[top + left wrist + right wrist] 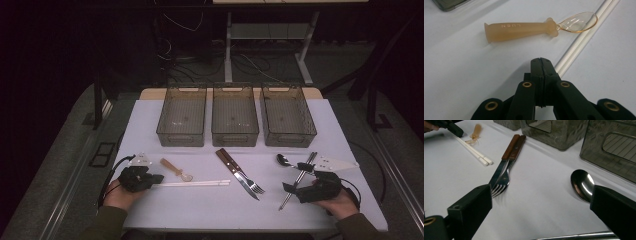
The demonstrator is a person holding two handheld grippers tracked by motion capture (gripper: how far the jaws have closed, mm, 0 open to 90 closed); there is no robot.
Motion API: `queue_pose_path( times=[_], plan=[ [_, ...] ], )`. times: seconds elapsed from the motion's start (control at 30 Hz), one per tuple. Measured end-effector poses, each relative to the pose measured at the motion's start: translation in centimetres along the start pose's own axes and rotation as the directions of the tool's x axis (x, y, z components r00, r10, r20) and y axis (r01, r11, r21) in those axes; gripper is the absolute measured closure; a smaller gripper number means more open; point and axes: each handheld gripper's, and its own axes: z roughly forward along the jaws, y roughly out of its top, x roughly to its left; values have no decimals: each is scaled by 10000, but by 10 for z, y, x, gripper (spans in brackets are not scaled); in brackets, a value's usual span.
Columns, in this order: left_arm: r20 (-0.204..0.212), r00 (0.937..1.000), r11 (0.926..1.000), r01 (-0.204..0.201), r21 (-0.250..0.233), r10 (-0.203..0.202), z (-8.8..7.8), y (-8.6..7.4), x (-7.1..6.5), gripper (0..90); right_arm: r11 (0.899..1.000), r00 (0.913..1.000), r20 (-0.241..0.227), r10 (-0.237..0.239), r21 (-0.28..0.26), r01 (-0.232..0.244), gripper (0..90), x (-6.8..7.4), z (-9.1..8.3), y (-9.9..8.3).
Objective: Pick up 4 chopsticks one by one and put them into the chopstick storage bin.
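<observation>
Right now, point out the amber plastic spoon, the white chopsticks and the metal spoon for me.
amber plastic spoon [520, 29], left gripper view, on the middle of its handle.
white chopsticks [192, 183], high view, on the middle of the pair.
metal spoon [582, 183], right gripper view, on its bowl.

The high view was dim: the room around the table [165, 210] sank into near black, and only the pale tabletop caught a soft light from above, with a bluish cast and little contrast. That picture was coarse, so small things on it looked soft. Both gripper views were brighter and more evenly lit. In the left gripper view the translucent spoon [531, 27] was fairly sharp, its clear bowl glinting, while the near black jaws were dark and soft. In the right gripper view the metal spoon [582, 183] bore bright reflections; the nearest jaws were blurred, and shadows stayed faint.
</observation>
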Motion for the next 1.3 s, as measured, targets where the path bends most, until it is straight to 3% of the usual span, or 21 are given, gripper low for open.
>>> queue_pose_path(
  times=[0.83,1.3],
  plan=[
    [393,9992,9998,89,205,-97,-11,-14,-20,889,10000,10000,2,14,4,-14,41,0,0,0],
    [497,9986,9997,147,179,-155,-13,-19,-23,887,10000,10000,8,3,-1,-3,41,0,0,0]
  ],
)
